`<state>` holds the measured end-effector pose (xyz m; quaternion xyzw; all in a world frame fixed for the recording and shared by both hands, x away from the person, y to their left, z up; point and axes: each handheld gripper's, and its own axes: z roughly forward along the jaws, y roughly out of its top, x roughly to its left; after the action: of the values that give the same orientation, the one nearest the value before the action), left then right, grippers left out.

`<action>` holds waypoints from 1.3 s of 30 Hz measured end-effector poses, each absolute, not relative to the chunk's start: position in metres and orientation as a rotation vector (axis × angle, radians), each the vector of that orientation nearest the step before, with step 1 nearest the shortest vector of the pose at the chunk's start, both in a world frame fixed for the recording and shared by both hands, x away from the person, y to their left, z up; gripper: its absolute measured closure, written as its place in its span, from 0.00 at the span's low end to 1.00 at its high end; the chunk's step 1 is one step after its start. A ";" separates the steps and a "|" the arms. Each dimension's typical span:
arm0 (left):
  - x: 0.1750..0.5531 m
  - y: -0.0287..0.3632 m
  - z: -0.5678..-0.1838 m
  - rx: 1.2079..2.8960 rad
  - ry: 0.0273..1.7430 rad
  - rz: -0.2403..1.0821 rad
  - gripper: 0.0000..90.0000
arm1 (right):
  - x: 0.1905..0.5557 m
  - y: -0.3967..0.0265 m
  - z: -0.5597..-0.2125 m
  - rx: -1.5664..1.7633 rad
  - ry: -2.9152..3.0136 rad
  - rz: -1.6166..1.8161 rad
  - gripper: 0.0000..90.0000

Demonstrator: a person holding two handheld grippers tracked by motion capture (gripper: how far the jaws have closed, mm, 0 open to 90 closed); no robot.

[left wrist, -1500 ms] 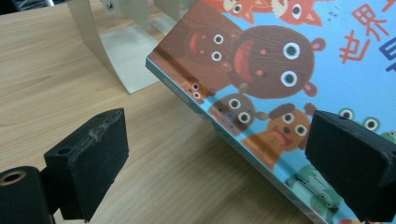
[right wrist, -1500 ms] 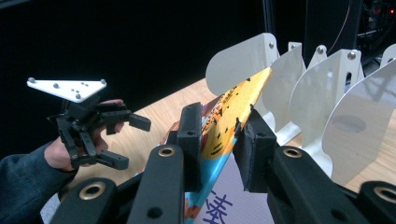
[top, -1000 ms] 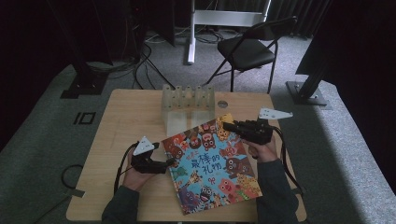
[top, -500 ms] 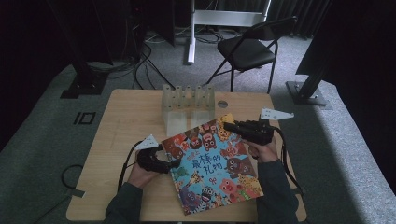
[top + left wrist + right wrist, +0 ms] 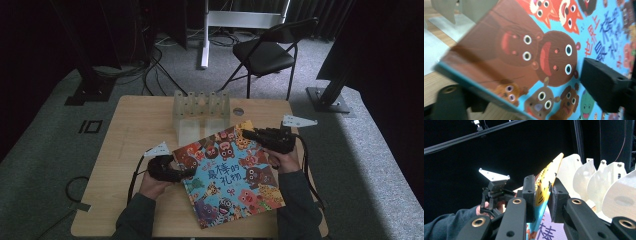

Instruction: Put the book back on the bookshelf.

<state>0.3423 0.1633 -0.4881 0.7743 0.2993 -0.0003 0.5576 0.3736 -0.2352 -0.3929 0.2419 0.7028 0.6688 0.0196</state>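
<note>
A colourful animal picture book (image 5: 230,175) lies tilted over the table, with its far right corner raised. My right gripper (image 5: 248,132) is shut on that corner; in the right gripper view the pads (image 5: 531,195) clamp the book's thin edge (image 5: 547,177). My left gripper (image 5: 187,172) is at the book's left edge. In the left gripper view one jaw lies under the cover (image 5: 544,50), and the other fingertip (image 5: 605,87) sits above it. The left jaws have just been closing with the book's edge between them, and a gap still shows.
A pale slotted rack (image 5: 200,107) stands at the back middle of the wooden table (image 5: 130,130), just behind the book; its fins (image 5: 599,180) rise close beside my right gripper. A small round disc (image 5: 238,111) lies beside it. A black chair (image 5: 265,52) stands beyond the table.
My left gripper has crept slightly right onto the book's left edge. The right gripper and the book have kept still.
</note>
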 end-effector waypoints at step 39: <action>0.335 0.184 -0.399 1.737 0.571 0.295 0.78 | 0.367 -0.232 -0.383 0.822 2.046 1.650 0.64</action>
<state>0.3353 0.1839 -0.3990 0.7497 0.2465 0.1273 0.6008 0.3671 -0.2321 -0.3828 0.2927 0.7290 0.5881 0.1927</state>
